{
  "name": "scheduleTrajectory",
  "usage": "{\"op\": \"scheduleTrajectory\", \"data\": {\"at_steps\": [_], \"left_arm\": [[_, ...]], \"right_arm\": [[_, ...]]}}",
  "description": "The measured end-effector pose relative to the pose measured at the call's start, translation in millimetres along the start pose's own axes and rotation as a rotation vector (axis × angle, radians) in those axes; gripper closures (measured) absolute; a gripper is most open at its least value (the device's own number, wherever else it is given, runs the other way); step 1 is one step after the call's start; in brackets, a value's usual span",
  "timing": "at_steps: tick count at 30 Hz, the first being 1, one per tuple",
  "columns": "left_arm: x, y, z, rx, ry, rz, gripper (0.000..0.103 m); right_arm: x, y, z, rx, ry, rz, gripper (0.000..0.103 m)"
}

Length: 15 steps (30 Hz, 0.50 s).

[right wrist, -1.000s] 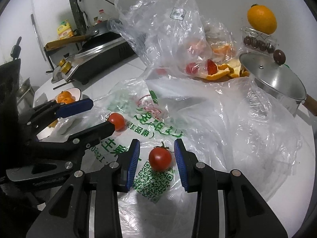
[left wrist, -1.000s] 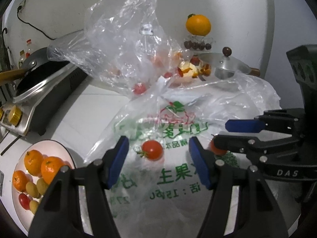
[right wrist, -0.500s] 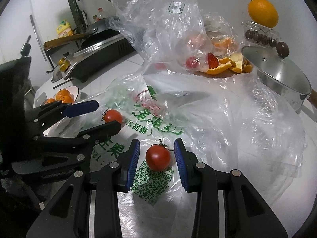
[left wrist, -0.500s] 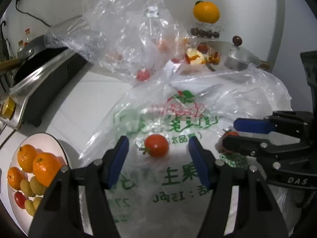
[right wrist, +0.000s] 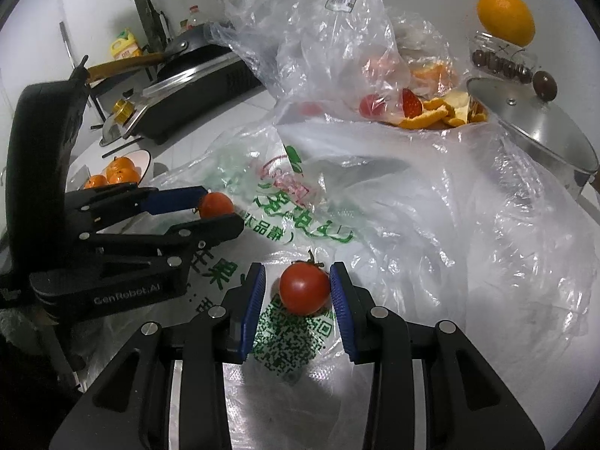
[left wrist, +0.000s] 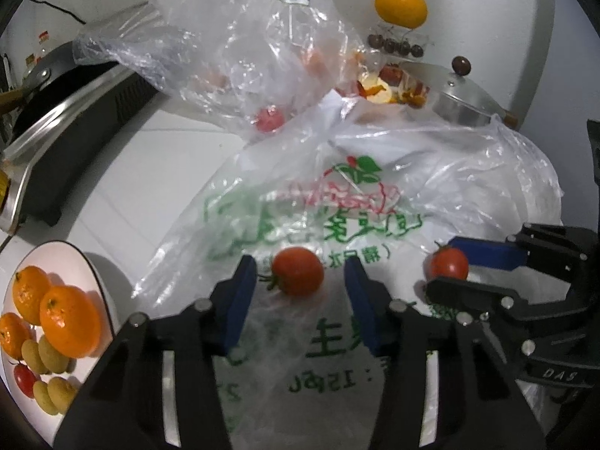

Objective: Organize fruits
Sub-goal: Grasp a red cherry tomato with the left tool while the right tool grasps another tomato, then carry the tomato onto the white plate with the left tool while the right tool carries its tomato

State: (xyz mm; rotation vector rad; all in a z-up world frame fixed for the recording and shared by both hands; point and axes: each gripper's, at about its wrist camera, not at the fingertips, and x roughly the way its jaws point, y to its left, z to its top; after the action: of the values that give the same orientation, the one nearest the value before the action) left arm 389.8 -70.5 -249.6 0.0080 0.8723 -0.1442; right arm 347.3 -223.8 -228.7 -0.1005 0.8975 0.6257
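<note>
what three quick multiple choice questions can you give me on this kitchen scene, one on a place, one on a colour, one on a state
1. In the left wrist view, the white plate of oranges sits:
A. at the lower left
B. at the top right
C. in the centre

2. The big fruit by the back wall is:
A. green
B. orange
C. purple

3. The steel pot is:
A. upside down
B. open, with its lid beside it
C. covered by its lid

Answers:
1. A, since the plate's rim curves in at that corner.
2. B, since its skin is orange-yellow.
3. C, since the lid with its dark knob lies on the pot.
</note>
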Motion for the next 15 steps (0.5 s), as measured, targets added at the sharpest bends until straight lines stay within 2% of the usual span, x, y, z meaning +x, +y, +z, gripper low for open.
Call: {"op": "scheduleTrajectory", "data": {"at_steps": [1, 6, 11, 15], "left_arm": [[1.4, 0.9, 0.3, -0.004, 0.008, -0.008, 0.061], [3.9, 3.4, 2.1, -0.018, 0.011, -0.024, 0.063], [3.1, 3.4, 2.3, -0.020, 0.006, -0.031, 0.068], [-0.3, 0.7, 1.8, -0.004, -0.009, -0.041, 0.071]], "right_arm": [[0.6, 0.1, 0.0, -0.001, 0.006, -0.001, 0.065], [2.2, 0.6, 0.3, -0.003, 0.019, 0.004, 0.065], [1.9, -0.6, 0.3, 0.005, 0.021, 0.003, 0.073], [0.9, 1.1, -0.4, -0.004, 0.018, 0.001, 0.074]]}}
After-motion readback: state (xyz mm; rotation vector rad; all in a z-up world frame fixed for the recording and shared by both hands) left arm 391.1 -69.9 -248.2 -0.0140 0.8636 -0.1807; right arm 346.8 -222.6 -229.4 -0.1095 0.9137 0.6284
